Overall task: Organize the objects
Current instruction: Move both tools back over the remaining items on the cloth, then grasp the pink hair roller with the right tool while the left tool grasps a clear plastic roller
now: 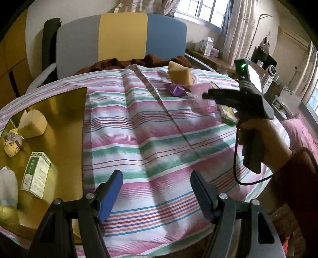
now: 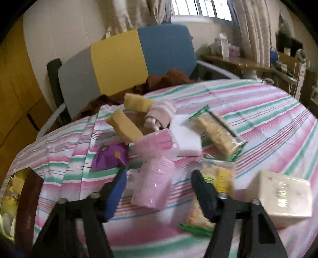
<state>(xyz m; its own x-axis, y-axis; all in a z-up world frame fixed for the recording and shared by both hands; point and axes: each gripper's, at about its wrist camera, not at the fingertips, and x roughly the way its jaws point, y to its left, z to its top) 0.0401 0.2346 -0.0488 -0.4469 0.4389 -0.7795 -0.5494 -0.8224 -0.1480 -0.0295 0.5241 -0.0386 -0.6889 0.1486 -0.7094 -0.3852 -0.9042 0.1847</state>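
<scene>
Hovering your right hand-held gripper (image 2: 159, 190), jaws apart, over the pink packet (image 2: 153, 182) in the bench's clutter, you keep the left hand-held gripper (image 1: 156, 190) apart and empty beside the gold tray (image 1: 65, 119), seemingly where sorted items go.

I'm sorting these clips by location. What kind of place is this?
Likely a lived-in home room, not a lab: a striped cloth covers the table, curtained windows behind, and a cluttered side desk along the wall.
</scene>
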